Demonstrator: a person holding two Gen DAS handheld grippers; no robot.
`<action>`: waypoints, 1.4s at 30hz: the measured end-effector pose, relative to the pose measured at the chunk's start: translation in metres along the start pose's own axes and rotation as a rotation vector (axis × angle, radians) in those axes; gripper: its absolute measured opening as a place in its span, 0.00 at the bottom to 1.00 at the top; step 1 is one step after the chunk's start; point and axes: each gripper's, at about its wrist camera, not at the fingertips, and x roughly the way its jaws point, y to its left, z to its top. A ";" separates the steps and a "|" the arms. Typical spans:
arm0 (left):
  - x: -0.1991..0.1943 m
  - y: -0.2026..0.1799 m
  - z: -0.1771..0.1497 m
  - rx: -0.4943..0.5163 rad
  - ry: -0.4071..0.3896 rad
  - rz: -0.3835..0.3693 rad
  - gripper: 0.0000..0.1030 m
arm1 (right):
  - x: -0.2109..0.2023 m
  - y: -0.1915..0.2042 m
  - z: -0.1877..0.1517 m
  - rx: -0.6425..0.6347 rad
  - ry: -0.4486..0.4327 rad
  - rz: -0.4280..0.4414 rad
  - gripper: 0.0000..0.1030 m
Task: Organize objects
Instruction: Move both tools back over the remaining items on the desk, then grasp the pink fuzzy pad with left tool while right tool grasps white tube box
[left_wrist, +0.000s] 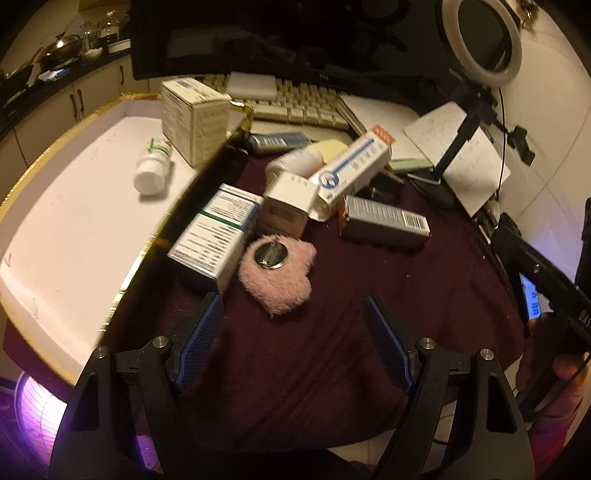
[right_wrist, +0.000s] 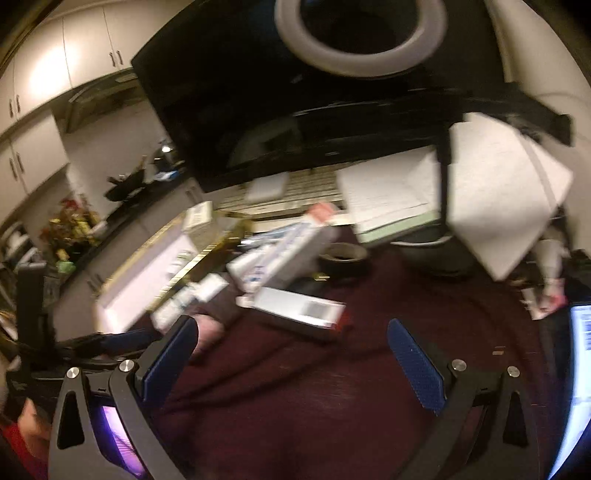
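A pile of medicine boxes lies on the dark maroon cloth (left_wrist: 332, 350): a green-striped box (left_wrist: 214, 236), a blue-and-white box (left_wrist: 354, 166), a grey barcode box (left_wrist: 384, 221) and a small white box (left_wrist: 288, 201). A pink fluffy heart (left_wrist: 277, 273) with a round metal piece lies in front. A white storage box (left_wrist: 74, 221) with a gold rim holds a white bottle (left_wrist: 153, 168) and a carton (left_wrist: 195, 118). My left gripper (left_wrist: 295, 310) is open and empty just before the heart. My right gripper (right_wrist: 291, 332) is open and empty near the barcode box (right_wrist: 299, 310).
A keyboard (left_wrist: 295, 101) and dark monitor (left_wrist: 258, 33) stand behind the pile. A ring light (left_wrist: 480, 40) on a stand and paper sheets (left_wrist: 458, 147) are at the back right. A roll of tape (right_wrist: 341, 256) lies past the boxes. The right view is motion-blurred.
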 end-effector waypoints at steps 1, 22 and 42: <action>0.004 -0.001 0.000 0.002 0.008 -0.003 0.77 | -0.001 -0.006 -0.001 -0.004 -0.002 -0.021 1.00; 0.045 -0.013 0.018 0.051 0.036 0.046 0.42 | 0.045 -0.007 0.004 -0.165 0.164 -0.018 1.00; 0.039 -0.009 0.014 0.058 0.059 -0.031 0.38 | 0.100 0.003 0.010 -0.310 0.292 0.033 0.49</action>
